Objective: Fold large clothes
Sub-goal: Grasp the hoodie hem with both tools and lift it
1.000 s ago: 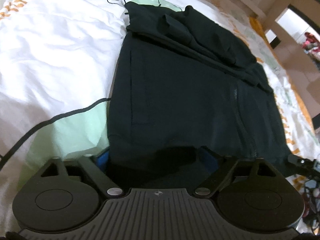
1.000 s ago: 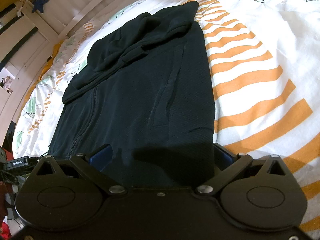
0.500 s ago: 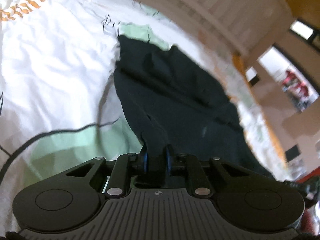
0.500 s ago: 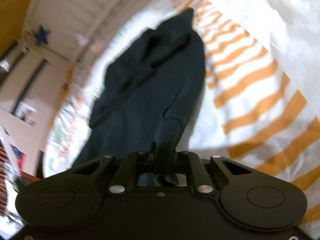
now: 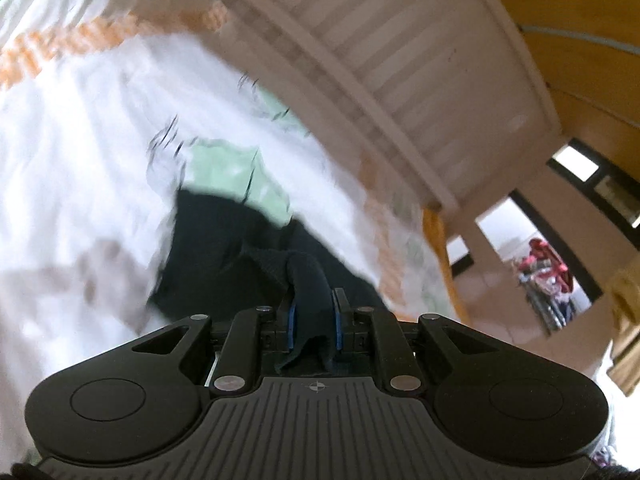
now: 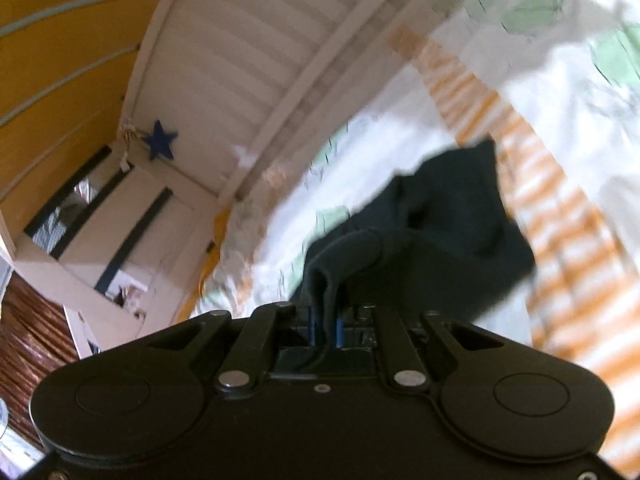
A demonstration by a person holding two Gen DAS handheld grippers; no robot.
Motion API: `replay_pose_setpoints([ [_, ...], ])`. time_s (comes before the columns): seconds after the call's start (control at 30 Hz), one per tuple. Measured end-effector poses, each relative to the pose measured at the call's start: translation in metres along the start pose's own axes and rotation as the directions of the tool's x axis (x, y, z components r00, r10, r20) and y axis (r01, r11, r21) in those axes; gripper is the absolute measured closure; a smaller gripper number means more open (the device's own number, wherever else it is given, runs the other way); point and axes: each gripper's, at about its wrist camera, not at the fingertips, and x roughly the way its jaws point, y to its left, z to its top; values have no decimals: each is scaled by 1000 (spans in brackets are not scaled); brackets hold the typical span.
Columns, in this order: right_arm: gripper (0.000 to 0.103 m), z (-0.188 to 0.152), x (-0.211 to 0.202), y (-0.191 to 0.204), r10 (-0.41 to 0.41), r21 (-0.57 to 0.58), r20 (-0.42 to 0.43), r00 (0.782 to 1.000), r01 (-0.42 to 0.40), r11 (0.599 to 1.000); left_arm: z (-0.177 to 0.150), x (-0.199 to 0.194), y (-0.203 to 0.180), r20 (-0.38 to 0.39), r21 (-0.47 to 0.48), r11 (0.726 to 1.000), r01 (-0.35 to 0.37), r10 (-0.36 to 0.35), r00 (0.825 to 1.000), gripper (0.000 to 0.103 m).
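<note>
Left wrist view: the left gripper (image 5: 313, 322) has its blue-padded fingers (image 5: 291, 324) pressed together on a fold of the large black fabric garment (image 5: 224, 256), which runs from the jaws down onto the white bed cover printed with green patches and orange stripes (image 5: 80, 152). A white slatted bed frame (image 5: 400, 64) stands beyond.

Right wrist view: the right gripper (image 6: 327, 326) is likewise clamped on a bunched edge of the garment (image 6: 452, 216); the rest lies on the cover (image 6: 568, 128). A dark blue star (image 6: 160, 145) hangs on the frame (image 6: 240, 64). Both views are motion-blurred.
</note>
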Motion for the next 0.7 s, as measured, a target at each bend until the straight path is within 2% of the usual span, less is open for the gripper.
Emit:
replay_pose_setpoints([
  [0.1, 85, 29, 28, -8, -4, 13, 37, 999, 4, 1000, 19, 31, -2, 25, 5, 1000, 3, -3, 1000, 87],
  [0.2, 85, 51, 60, -24, -40, 25, 49, 998, 39, 999, 37, 65, 1, 47, 15, 999, -30, 29, 998, 87],
  [0.33, 85, 73, 112, -45, -122, 24, 36, 992, 121, 992, 56, 111, 15, 62, 2, 994, -112, 111, 992, 87],
  [0.47, 83, 85, 148, -68, -204, 14, 1, 979, 204, 979, 59, 142, 29, 22, 44, 977, -209, 208, 978, 87],
  [0.57, 80, 85, 164, -79, -241, -2, -11, 971, 241, 971, 56, 151, 43, 21, 20, 972, -234, 234, 972, 86],
  [0.63, 78, 86, 165, -81, -234, 7, 6, 972, 234, 972, 61, 155, 52, 17, -38, 978, -207, 208, 978, 79],
  [0.67, 72, 87, 164, -81, -231, 8, 15, 973, 231, 973, 63, 156, 54, 20, -54, 978, -202, 203, 979, 69],
  [0.7, 67, 90, 164, -81, -230, 6, 23, 973, 230, 973, 66, 155, 53, 39, -58, 978, -203, 205, 978, 53],
])
